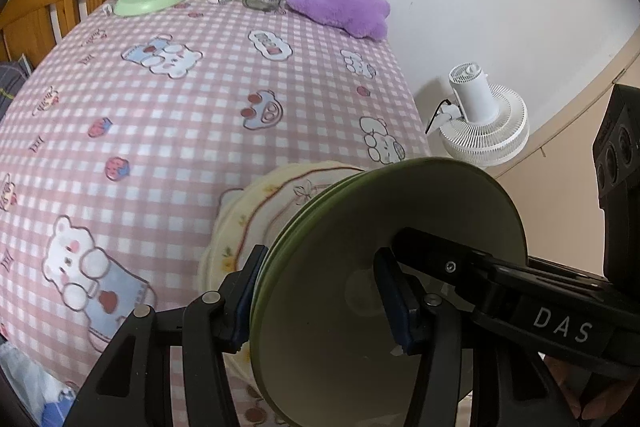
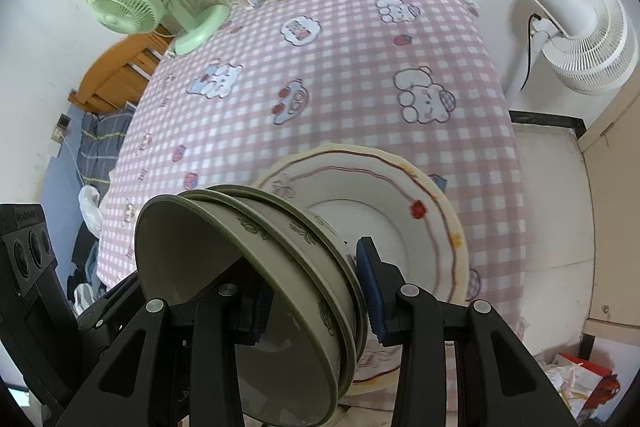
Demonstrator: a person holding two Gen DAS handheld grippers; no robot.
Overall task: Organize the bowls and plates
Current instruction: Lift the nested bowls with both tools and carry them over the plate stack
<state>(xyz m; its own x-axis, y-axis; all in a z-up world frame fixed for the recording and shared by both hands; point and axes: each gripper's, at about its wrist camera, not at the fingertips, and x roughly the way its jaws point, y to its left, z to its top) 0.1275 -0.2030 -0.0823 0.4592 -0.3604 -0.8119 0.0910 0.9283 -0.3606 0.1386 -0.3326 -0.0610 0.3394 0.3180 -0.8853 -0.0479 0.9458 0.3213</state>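
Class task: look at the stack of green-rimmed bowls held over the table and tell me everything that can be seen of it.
The green-rimmed bowls are nested, about three by their olive rims, glossy like ceramic, with pale insides and small flower outlines outside. The stack is tipped on edge, clamped at its rims by the left tongs and right tongs. It hangs above a cream scalloped plate on the pink checked tablecloth.

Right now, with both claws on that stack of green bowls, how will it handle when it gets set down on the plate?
The green bowls look rigid, so they shouldn't flex. They are only nested and held tilted, so they may slide or rattle apart. The left claw and right claw pinch just the rims; a bump against the cream plate could chip either.
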